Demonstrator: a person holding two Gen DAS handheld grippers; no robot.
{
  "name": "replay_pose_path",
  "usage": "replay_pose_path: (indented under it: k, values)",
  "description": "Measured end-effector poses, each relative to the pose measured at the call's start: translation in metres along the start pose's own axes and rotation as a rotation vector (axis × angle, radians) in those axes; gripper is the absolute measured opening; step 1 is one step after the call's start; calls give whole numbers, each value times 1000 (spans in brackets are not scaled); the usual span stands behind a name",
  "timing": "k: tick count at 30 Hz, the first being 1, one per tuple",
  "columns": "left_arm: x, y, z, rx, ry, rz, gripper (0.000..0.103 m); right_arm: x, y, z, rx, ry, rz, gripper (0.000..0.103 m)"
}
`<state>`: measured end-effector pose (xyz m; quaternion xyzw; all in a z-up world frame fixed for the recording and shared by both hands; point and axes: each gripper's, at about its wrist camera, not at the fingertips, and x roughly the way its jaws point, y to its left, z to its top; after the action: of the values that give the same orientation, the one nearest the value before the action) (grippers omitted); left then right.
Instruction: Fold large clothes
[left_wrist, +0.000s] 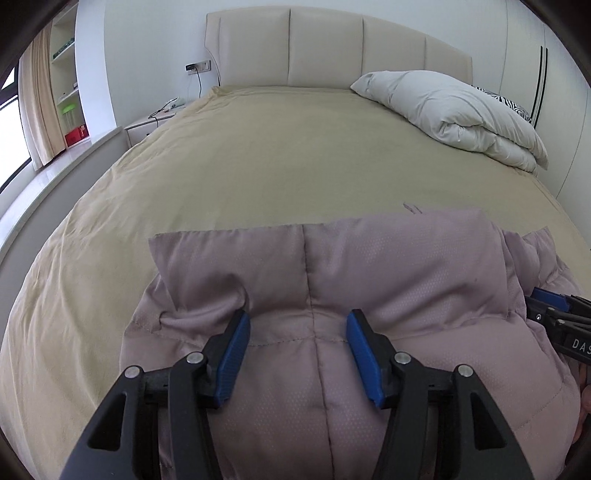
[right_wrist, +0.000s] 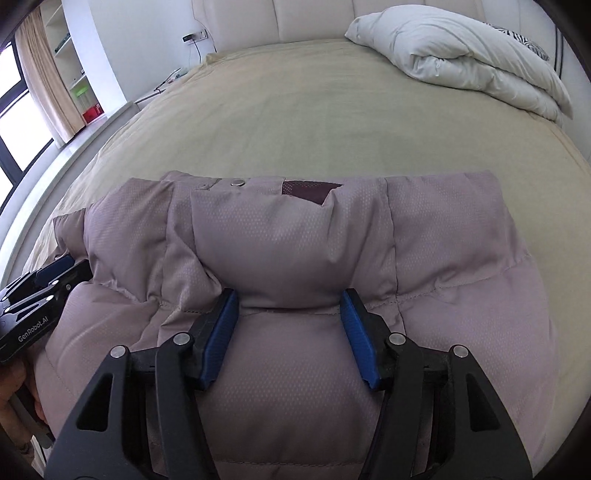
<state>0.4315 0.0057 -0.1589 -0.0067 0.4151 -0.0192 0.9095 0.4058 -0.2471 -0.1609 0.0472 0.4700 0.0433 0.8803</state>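
Ahead, a beige bedspread (left_wrist: 258, 155) runs to a cream padded headboard (left_wrist: 325, 48); a folded white duvet (left_wrist: 454, 114) lies at two o'clock, a curtained window (right_wrist: 22, 110) at ten. Nearest me, at six o'clock, sits a puffy mauve quilted jacket (right_wrist: 295, 240), folded into a bundle, snap showing. My left gripper (left_wrist: 297, 325) and right gripper (right_wrist: 290, 306) stand spread, jacket padding bulging between the pads, unpinched.

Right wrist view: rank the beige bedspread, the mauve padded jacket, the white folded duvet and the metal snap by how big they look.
1. beige bedspread and mauve padded jacket: unsure, the jacket is nearer.
2. white folded duvet
3. metal snap
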Motion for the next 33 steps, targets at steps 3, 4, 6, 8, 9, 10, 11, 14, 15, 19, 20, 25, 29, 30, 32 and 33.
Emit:
replay_pose_path:
  k: [3, 4, 6, 8, 9, 10, 11, 14, 15, 19, 20, 25, 29, 30, 32, 33]
  values:
    - [9, 4, -2, -19, 8, -20, 61, 11, -2, -2, 0, -24, 3, 56]
    - [12, 4, -2, -24, 9, -28, 61, 15, -4, -4, 5, -30, 8, 56]
    - [16, 6, -2, -33, 13, -38, 61, 19, -9, -6, 17, -41, 19, 56]
    - [21, 3, -2, -34, 10, -35, 61, 23, -11, -7, 22, -49, 21, 56]
    - [22, 2, -2, -32, 6, -31, 61, 25, -13, -6, 24, -53, 23, 56]
    - [23, 1, -3, -31, 4, -26, 61, 28, -12, -4, 27, -55, 26, 56]
    - [24, 0, -3, -29, 2, -23, 61, 30, -13, -5, 31, -57, 29, 56]
    - [27, 0, -2, -31, 2, -21, 61, 34, -16, -3, 37, -64, 32, 56]
    - [28, -1, -2, -31, 1, -19, 61, 35, -16, -3, 37, -67, 31, 56]
    - [24, -3, -1, -31, -1, -11, 61, 35, -14, -4, 26, -81, 12, 56]
    - [21, -3, 0, -32, 5, -14, 61, 34, -13, -4, 22, -87, 6, 56]
    - [-28, 8, -8, -49, -50, 17, 61, -2, -6, -9, 58, -100, 17, 57]
    - [-52, 17, -21, -50, -102, 108, 60, -44, 22, -25, 14, -181, 72, 57]
    - [-47, 20, -24, -52, -80, 115, 61, -42, 33, -28, -28, -166, 58, 57]
    - [-35, 26, -30, -61, -44, 91, 61, -31, 53, -34, -121, -139, -18, 57]
    - [-32, 28, -31, -62, -47, 84, 61, -25, 58, -37, -138, -129, -38, 57]
